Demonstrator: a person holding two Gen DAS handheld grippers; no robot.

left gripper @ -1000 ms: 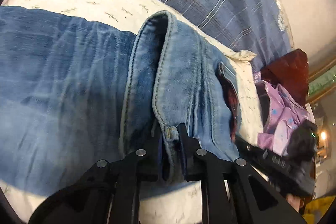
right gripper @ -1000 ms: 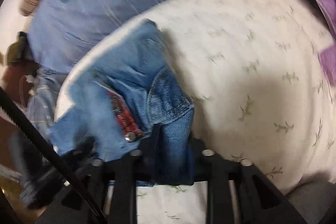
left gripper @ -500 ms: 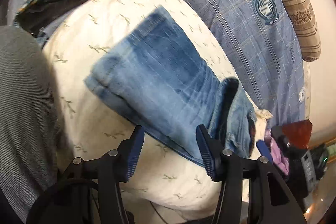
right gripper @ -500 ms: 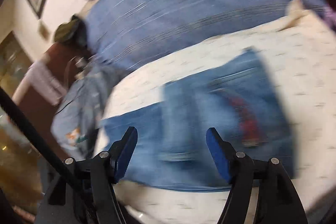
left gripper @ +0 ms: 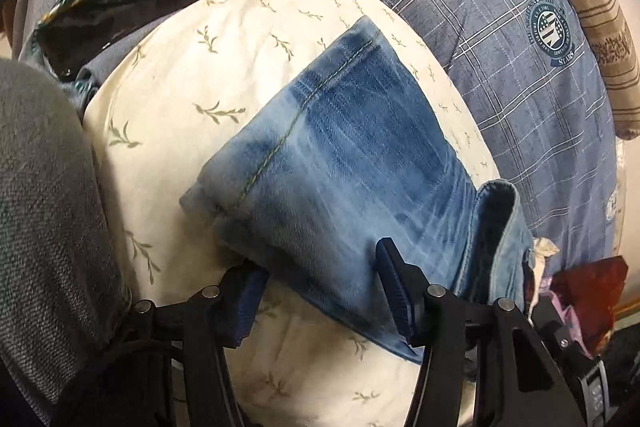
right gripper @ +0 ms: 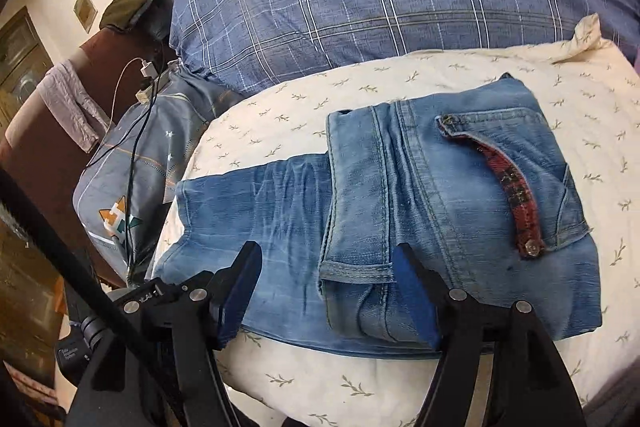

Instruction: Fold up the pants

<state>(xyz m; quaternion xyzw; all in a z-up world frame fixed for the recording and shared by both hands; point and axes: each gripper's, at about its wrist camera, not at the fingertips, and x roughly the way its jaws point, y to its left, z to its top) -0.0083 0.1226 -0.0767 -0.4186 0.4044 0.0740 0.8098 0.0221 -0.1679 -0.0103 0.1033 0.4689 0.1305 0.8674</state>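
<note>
Right wrist view: the right gripper (right gripper: 326, 293) hangs over the near edge of the folded jeans (right gripper: 420, 211), its blue-padded jaws spread wide with nothing clamped between them. Its jaws have just been opening, and denim lies under the gap but the pads do not press on it. Just ahead of the claw and to its right sits the waistband half, doubled over the legs, with a red plaid pocket flap (right gripper: 512, 203) and a metal snap beyond the right finger. To the left of the claw a single layer of leg reaches out toward the left gripper's black body at the lower left. The jeans rest on a cream pillow (right gripper: 440, 75) printed with small sprigs, which spreads under and beyond the claw. Farther ahead lies a blue checked pillow (right gripper: 360, 7) with a round crest, and far to the left a white charger cable (right gripper: 124, 83) runs over a brown headboard.

Left wrist view: the left gripper (left gripper: 320, 291) also stands open, jaws apart and holding nothing; its jaws have just been opening too. The left pad sits at the jeans' near folded edge, the right pad over the denim. The folded bundle stretches ahead of the claw, a stitched seam running away toward its far end. A person's grey sleeve (left gripper: 44, 195) fills the space left of the claw.
</note>
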